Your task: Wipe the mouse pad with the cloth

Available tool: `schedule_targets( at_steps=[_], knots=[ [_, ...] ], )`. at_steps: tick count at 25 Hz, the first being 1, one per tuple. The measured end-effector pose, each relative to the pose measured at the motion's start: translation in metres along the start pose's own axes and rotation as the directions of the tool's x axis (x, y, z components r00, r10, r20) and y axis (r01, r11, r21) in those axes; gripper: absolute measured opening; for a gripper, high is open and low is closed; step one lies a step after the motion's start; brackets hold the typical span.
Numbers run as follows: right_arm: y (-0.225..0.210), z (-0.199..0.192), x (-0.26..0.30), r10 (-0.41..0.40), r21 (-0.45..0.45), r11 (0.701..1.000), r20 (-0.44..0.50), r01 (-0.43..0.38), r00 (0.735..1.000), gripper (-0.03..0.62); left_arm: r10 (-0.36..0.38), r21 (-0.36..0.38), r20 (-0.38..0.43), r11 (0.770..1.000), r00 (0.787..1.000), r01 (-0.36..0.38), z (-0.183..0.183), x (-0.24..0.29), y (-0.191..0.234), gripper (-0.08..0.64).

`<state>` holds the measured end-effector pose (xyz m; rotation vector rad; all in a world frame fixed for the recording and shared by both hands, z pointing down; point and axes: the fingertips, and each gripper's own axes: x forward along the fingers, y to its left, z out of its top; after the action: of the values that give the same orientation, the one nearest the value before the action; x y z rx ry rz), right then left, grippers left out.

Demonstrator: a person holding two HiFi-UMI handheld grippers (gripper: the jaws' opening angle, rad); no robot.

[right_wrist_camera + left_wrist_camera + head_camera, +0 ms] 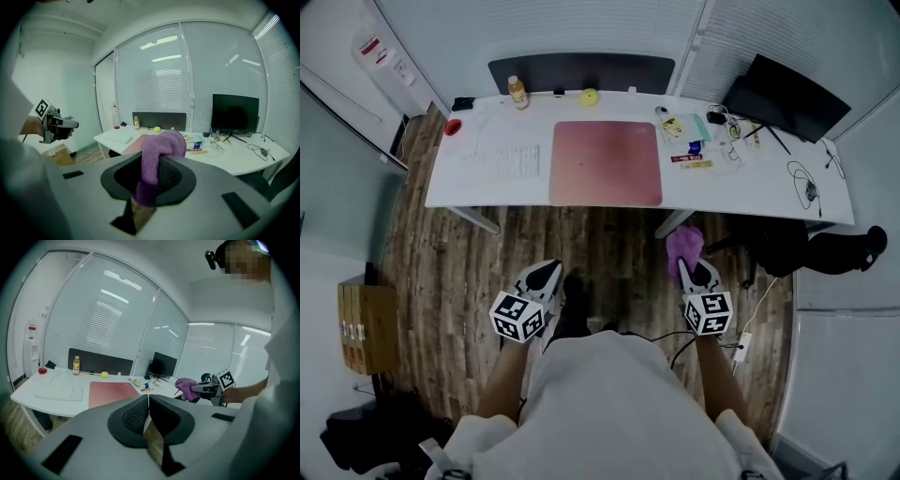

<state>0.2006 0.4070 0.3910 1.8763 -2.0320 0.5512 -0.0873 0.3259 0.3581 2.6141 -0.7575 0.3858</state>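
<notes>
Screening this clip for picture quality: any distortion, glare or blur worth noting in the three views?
Head view: wide-angle bend bows the white desk; even light, sharp. Left gripper view: heavy fisheye, dark rim, ceiling lights mirrored in the glass wall, mosaic patch top right. Right gripper view: same fisheye; the purple cloth close in looks soft.

Head view steeply down, well back from the desk; gripper views low, level, toward it
</notes>
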Motion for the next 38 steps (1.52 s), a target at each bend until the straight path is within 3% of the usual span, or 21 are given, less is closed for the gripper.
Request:
schedule_targets(
  at_steps=[13, 25, 38],
  knots=[
    [0.001, 0.025, 0.072, -0.095, 0.052, 0.994, -0.051, 0.098, 0.994, 0.083, -0.081, -0.016, -0.060, 0.997, 0.995, 0.081, 0.024, 0.055, 0.085, 0.018],
    [0.015, 0.033, 0.134, -0.184, 0.073, 0.978, -0.123, 0.194, 0.975, 0.083, -0.168, -0.013, -0.128, 0.986, 0.977, 0.168, 0.032, 0.098, 0.167, 0.018],
    [-0.009, 0.022, 0.155, -0.260, 0.069, 0.957, -0.222, 0.281, 0.940, 0.083, -0.242, -0.053, -0.167, 0.970, 0.956, 0.236, 0.029, 0.146, 0.192, 0.018]
  ],
)
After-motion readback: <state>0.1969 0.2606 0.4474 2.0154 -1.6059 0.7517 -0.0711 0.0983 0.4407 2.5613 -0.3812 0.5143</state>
